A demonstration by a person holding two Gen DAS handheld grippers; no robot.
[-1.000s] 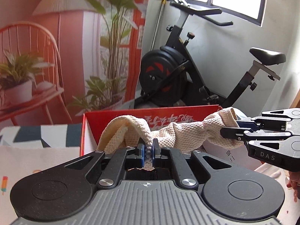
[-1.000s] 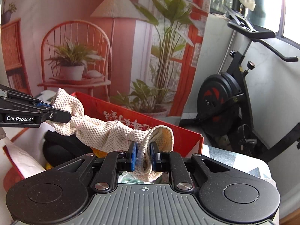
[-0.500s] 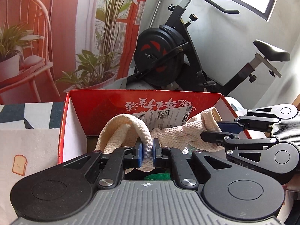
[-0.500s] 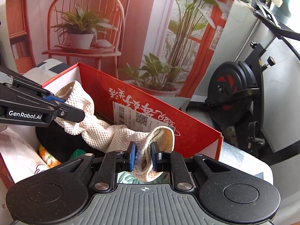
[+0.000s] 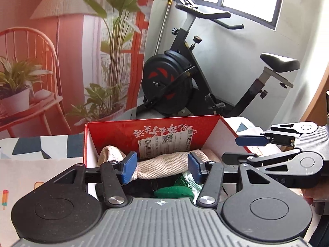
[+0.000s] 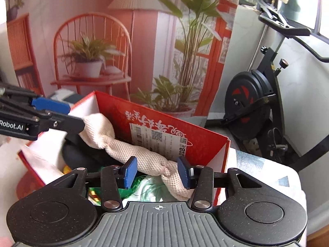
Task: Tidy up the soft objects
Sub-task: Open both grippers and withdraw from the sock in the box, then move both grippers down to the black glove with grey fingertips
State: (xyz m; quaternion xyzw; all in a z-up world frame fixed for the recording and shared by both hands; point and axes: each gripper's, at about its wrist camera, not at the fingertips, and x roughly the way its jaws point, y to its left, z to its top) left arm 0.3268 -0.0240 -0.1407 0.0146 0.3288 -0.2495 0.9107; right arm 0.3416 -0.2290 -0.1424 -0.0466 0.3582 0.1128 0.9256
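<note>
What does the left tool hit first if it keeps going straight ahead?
Probably the cream towel, lying across the red box directly between the open left tool pads. Beyond it is the box's back wall; depth is uncertain.

Box contents [image 5: 174,191] largely hidden, perhaps fabric.

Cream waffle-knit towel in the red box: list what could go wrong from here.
1. The twisted cream waffle-knit towel lies between the open pads of the right claw; pulling back could snag it and drag it out.
2. It sits high on the black item and green fabric, so it may slump over the red cardboard box wall.
3. The left claw pads also flank it.
</note>
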